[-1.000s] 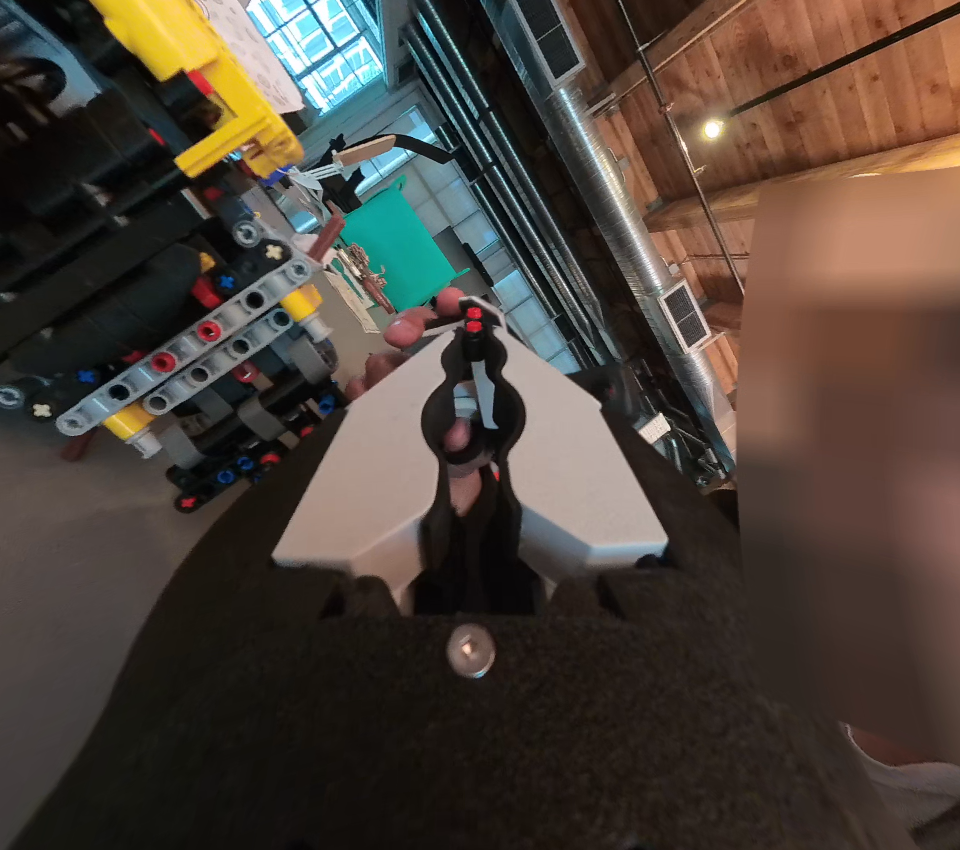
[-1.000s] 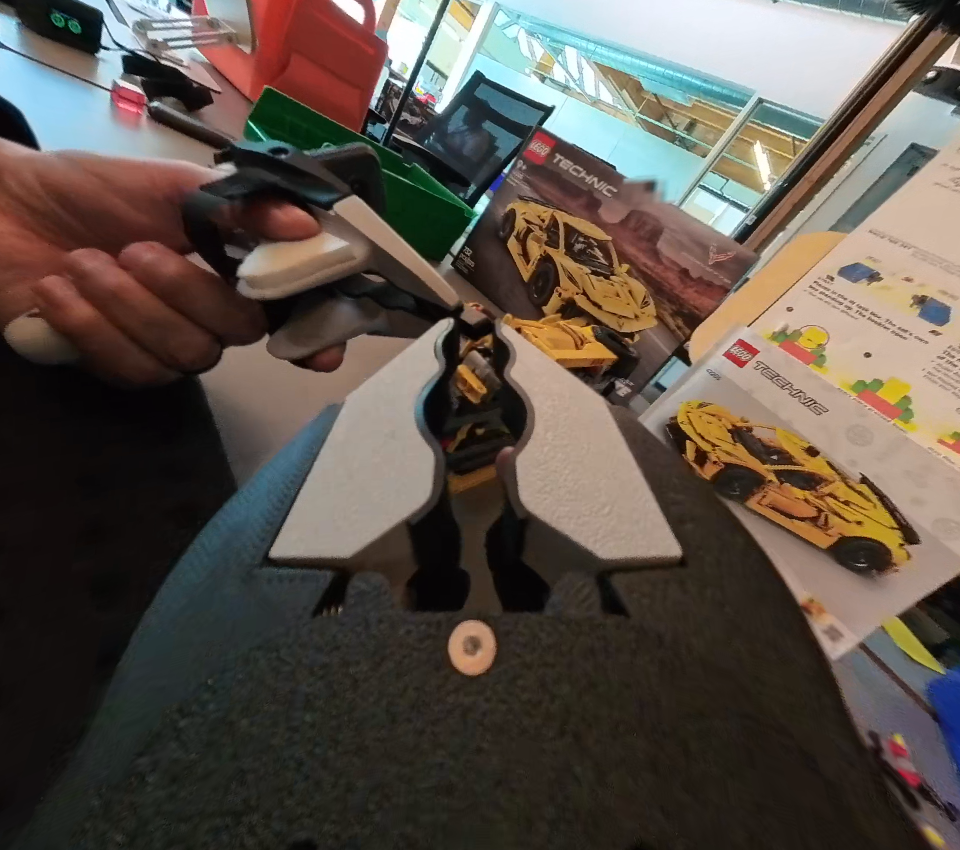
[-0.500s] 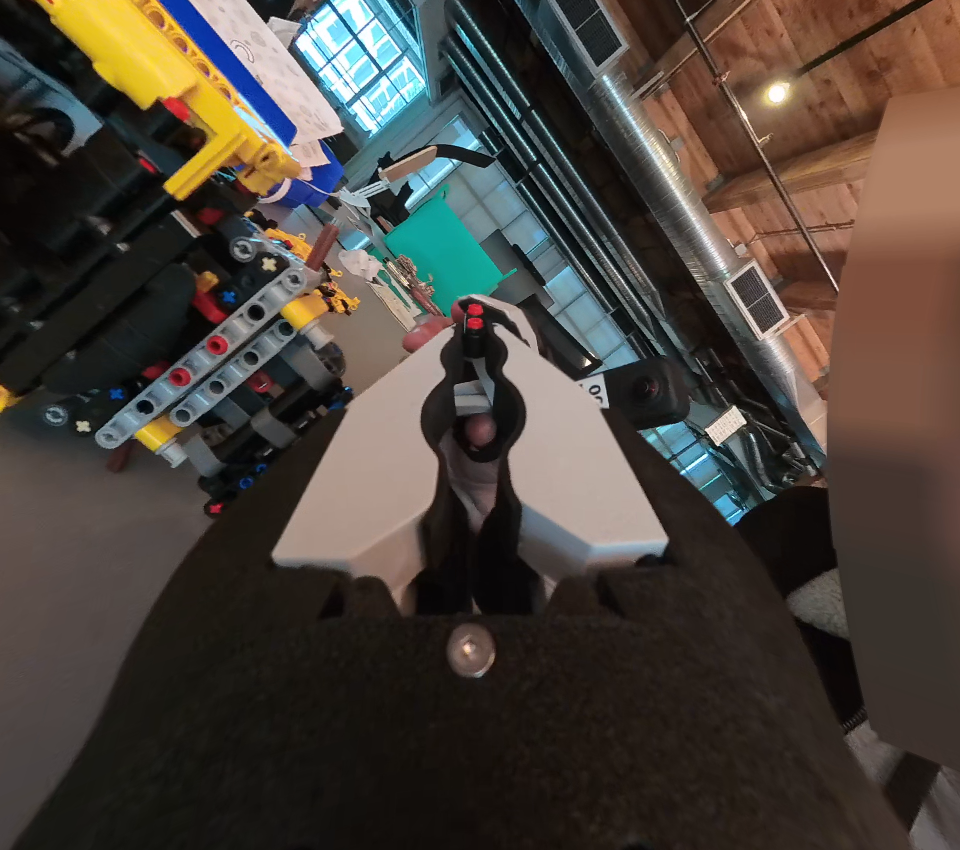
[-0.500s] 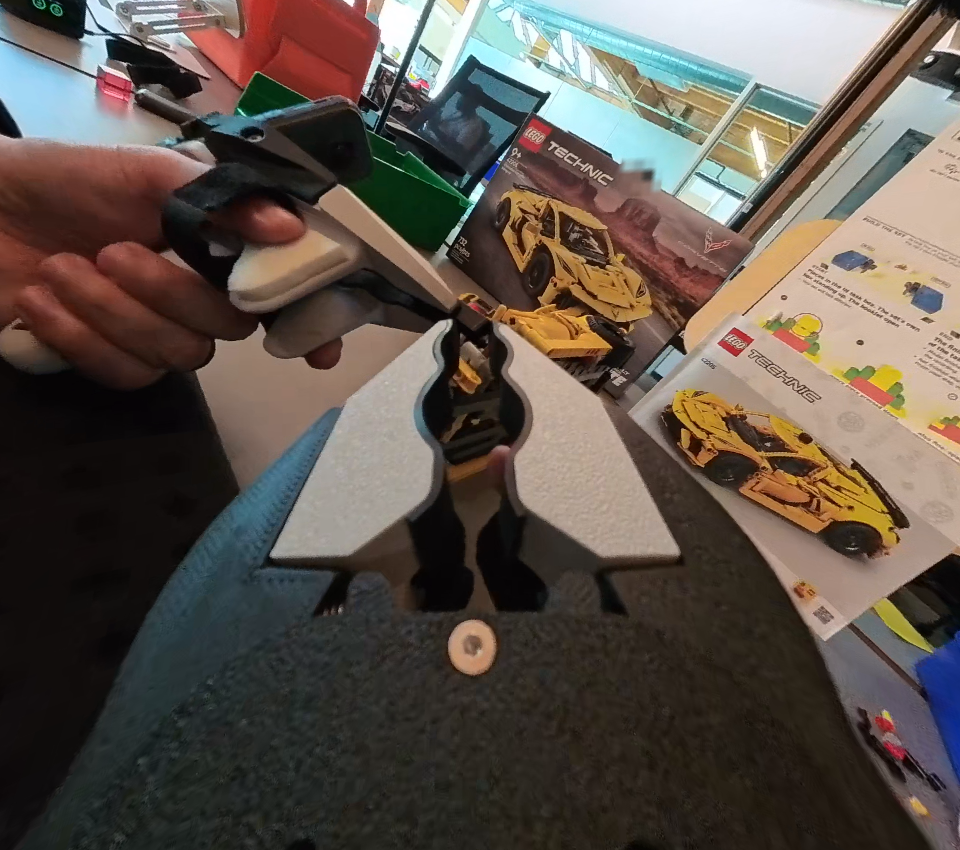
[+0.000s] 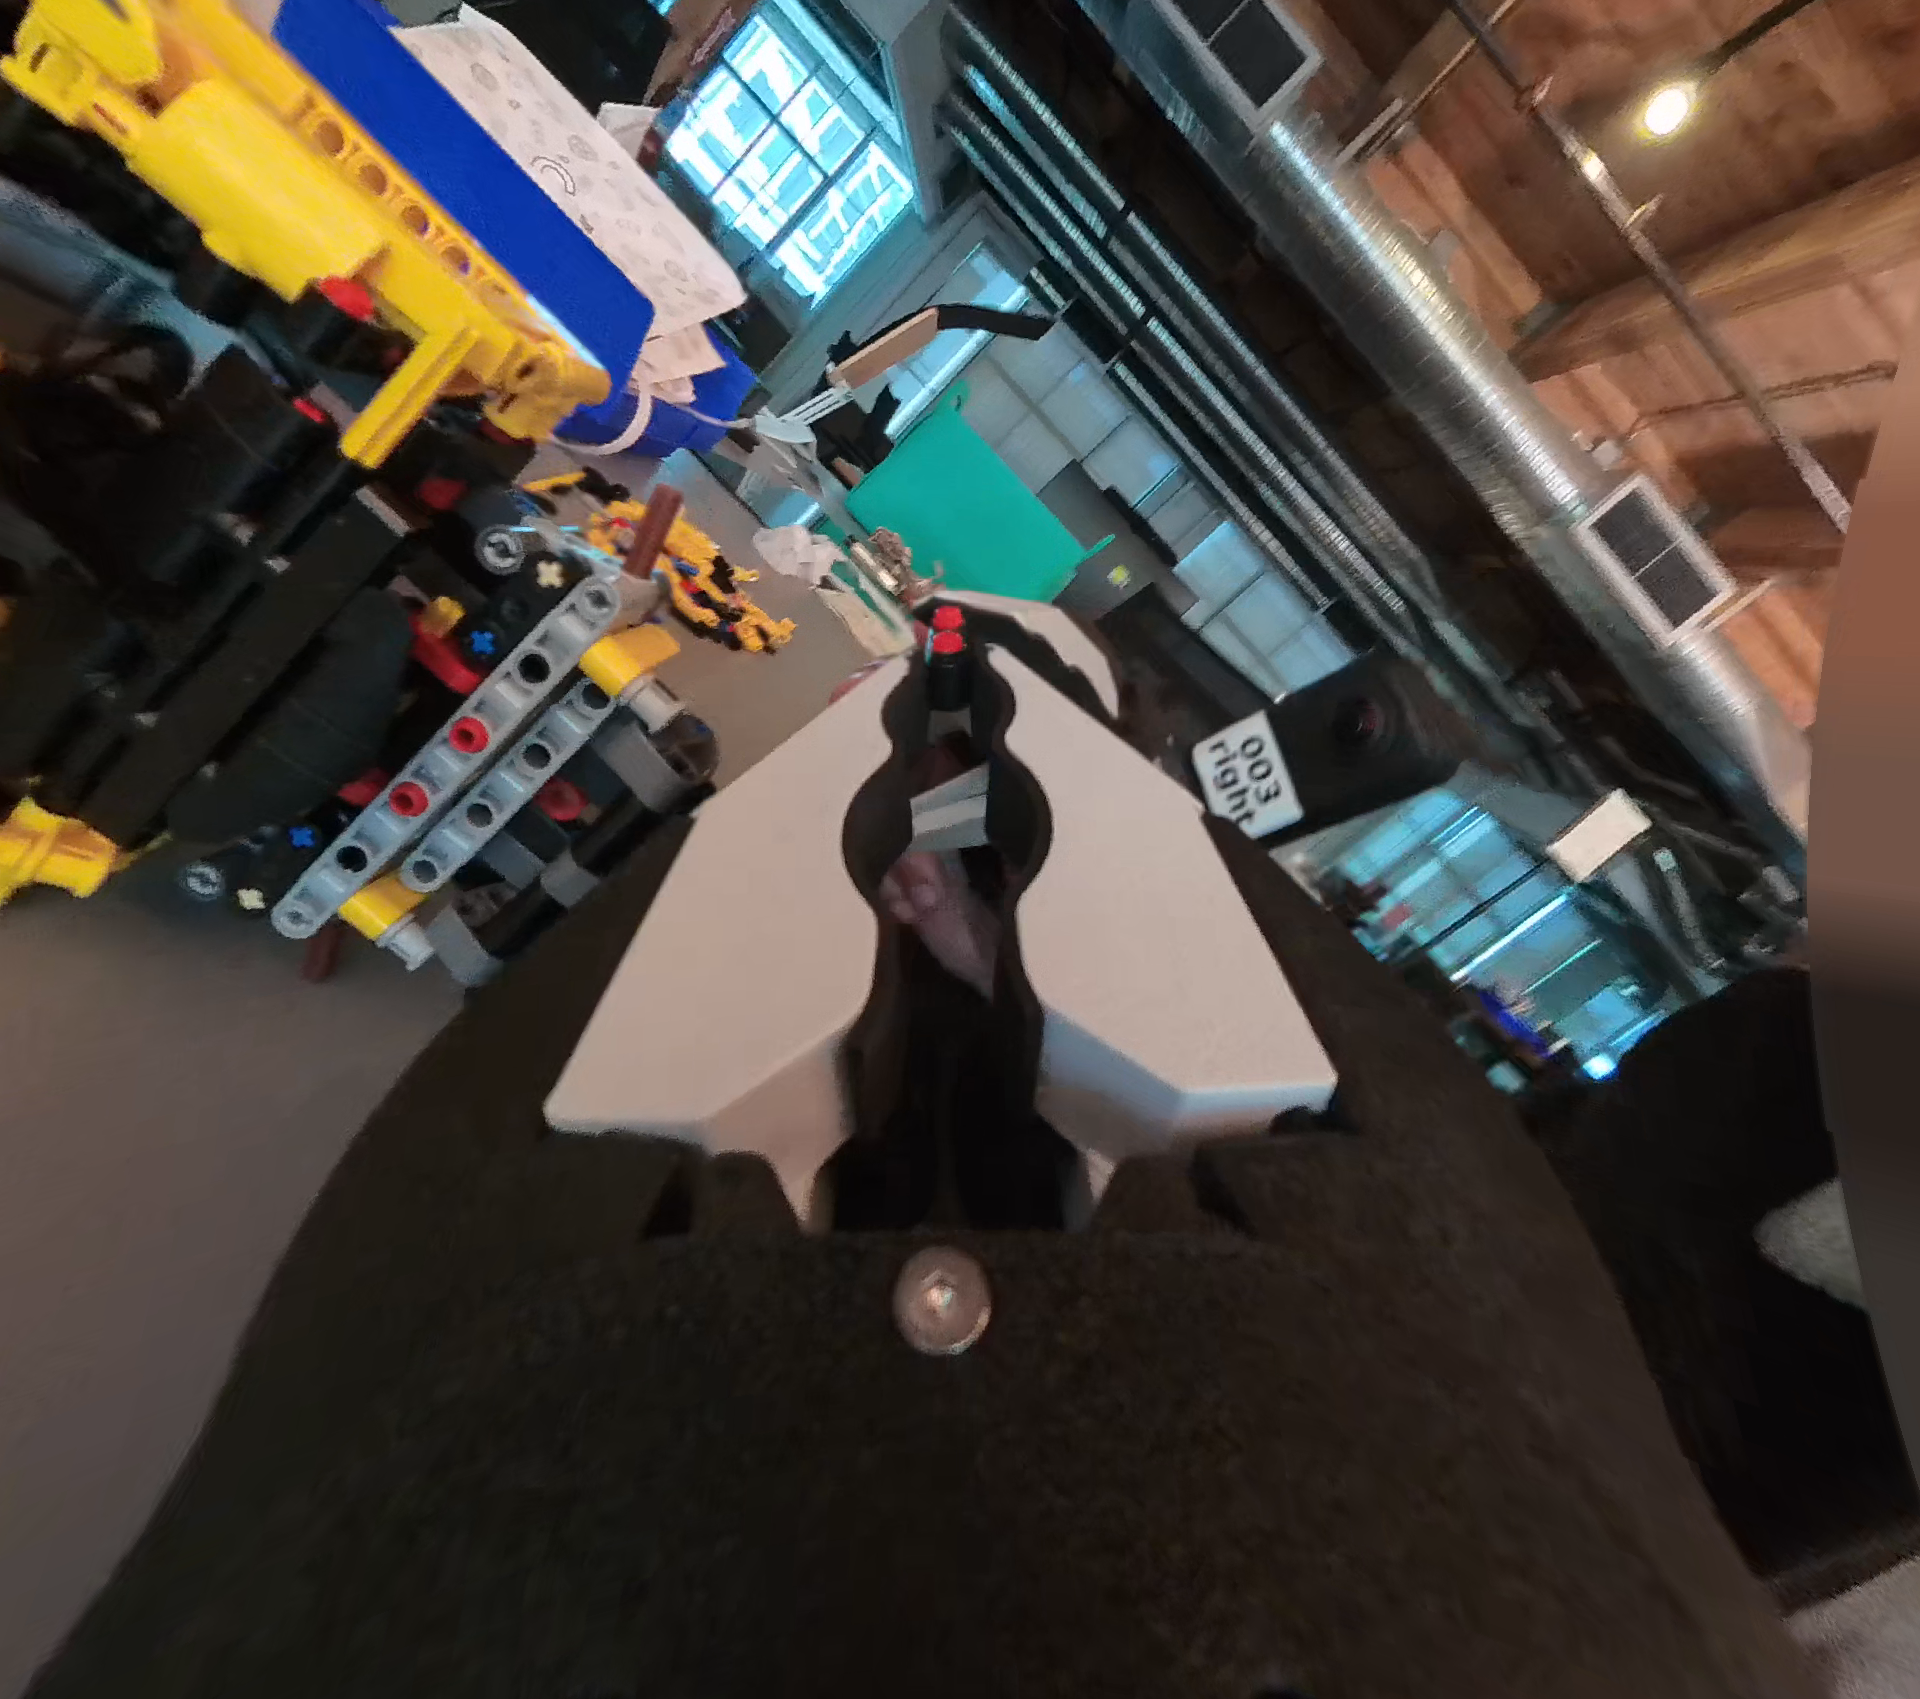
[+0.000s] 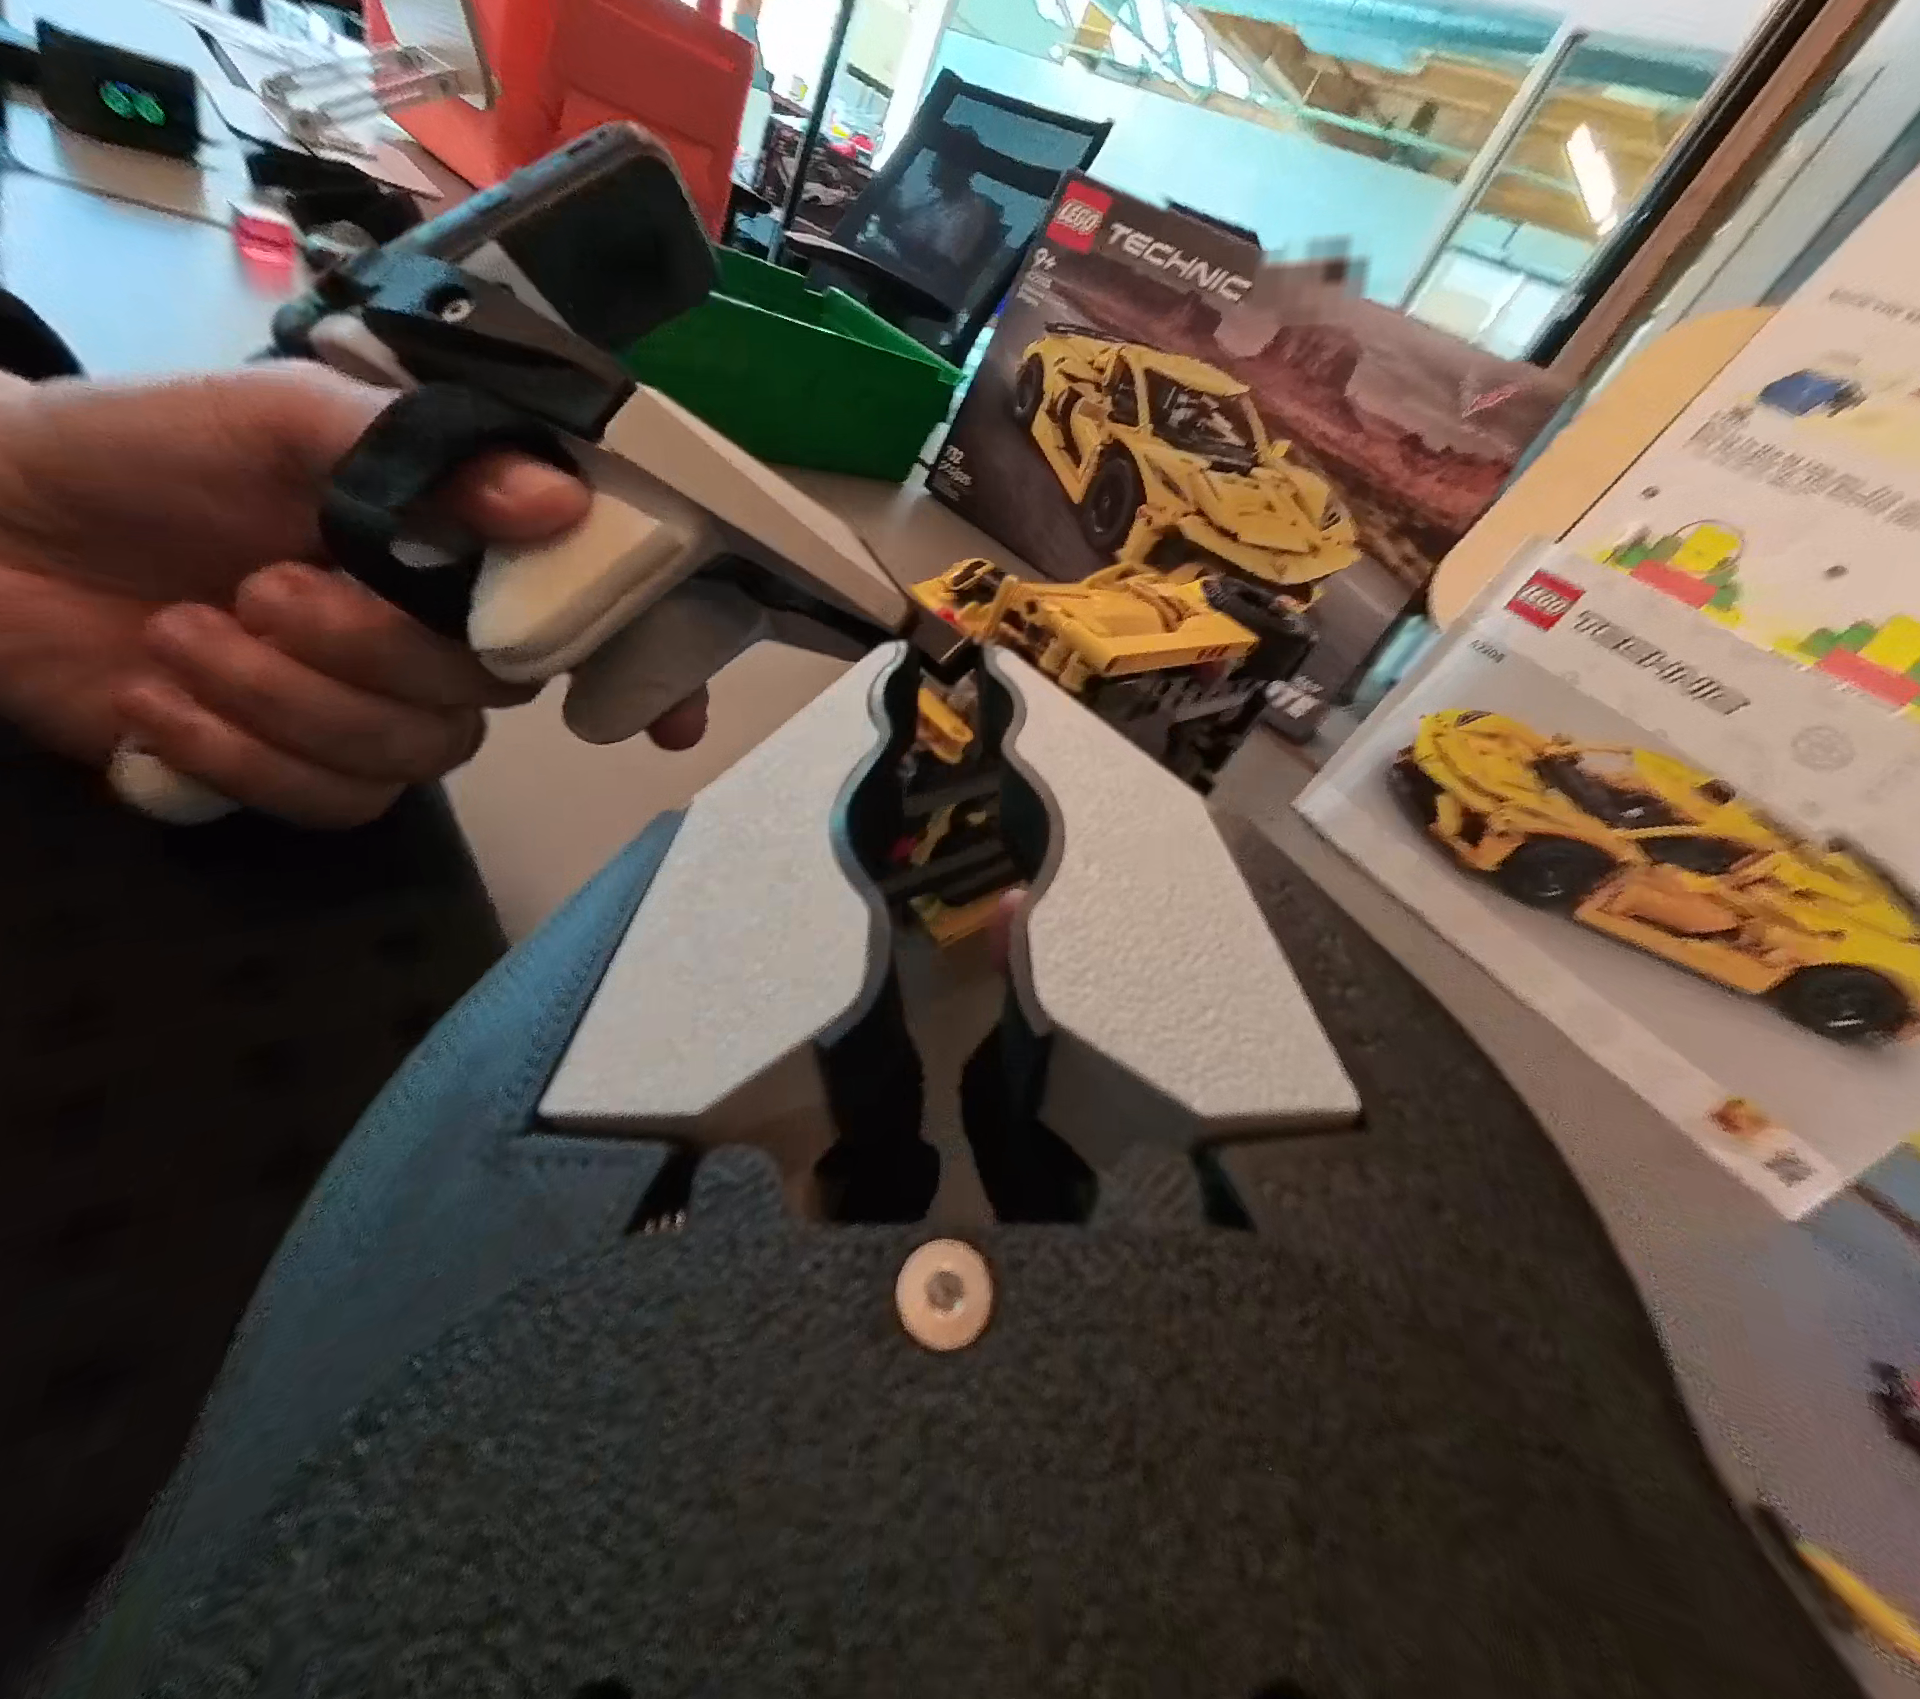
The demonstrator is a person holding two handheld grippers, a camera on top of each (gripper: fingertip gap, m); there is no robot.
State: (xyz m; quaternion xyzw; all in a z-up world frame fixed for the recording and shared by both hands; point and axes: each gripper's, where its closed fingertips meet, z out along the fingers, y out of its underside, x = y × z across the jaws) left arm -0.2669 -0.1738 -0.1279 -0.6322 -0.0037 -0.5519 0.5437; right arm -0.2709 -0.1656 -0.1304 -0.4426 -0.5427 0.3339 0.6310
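Left wrist view: the left tool (image 5: 948, 699) is clamped on a small black piece (image 5: 944, 647) with two red pins, held up off the surface (image 5: 156, 1130), just as it was a second ago. What has changed is the aim. The view has swung down from the ceiling, so the half-built yellow and black car (image 5: 260, 215) now fills the 9 to 11 o'clock side. The right tool's camera, out of sight a second ago, now shows at 3 o'clock. A white finger of that tool lies just behind the piece.

From the right wrist view, the hand (image 6: 208, 589) comes in from 9 o'clock, and the left tool has tilted up a little. Its tips stay at the tips of the right tool (image 6: 940, 673), and the piece is between the two. The right tool's fingers stand close, with a narrow gap. I cannot tell whether they pinch the piece. The car sits just beyond, at 12 o'clock.
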